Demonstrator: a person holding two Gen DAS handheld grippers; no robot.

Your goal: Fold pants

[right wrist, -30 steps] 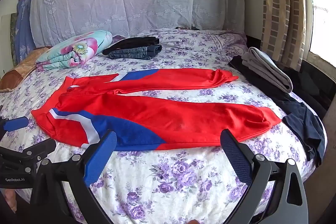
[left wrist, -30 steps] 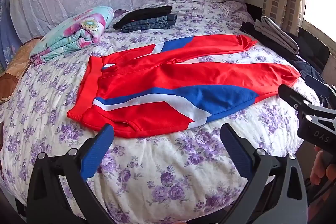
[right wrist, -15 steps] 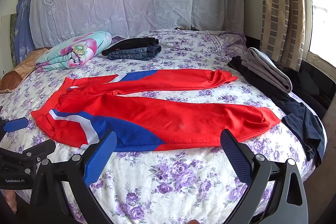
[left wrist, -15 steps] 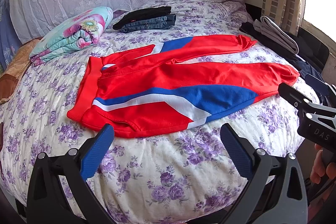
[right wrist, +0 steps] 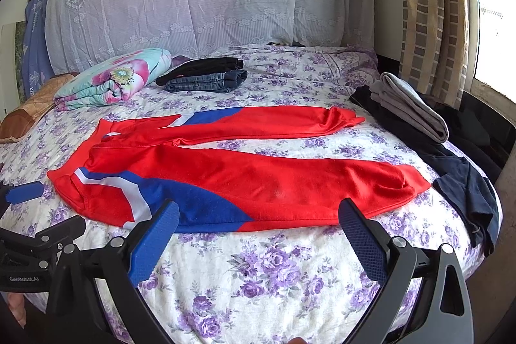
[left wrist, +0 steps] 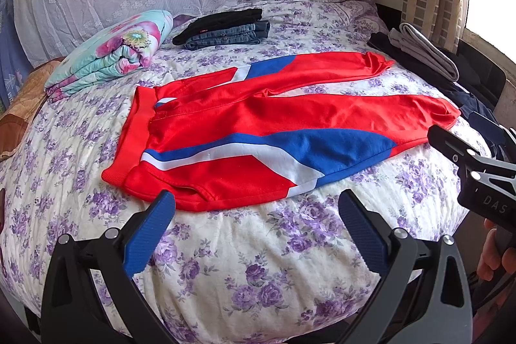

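Red track pants [left wrist: 277, 131] with blue and white side panels lie spread flat across a bed [left wrist: 258, 279] covered in a purple-flowered sheet, waistband to the left, both legs stretching right; the left gripper [left wrist: 258, 231] and right gripper [right wrist: 258, 234] hover at the near bed edge, jaws spread wide, holding nothing; folded jeans [left wrist: 229, 33] and a rolled floral blanket [left wrist: 109, 54] sit behind the pants; grey folded cloth [right wrist: 409, 105] lies right.
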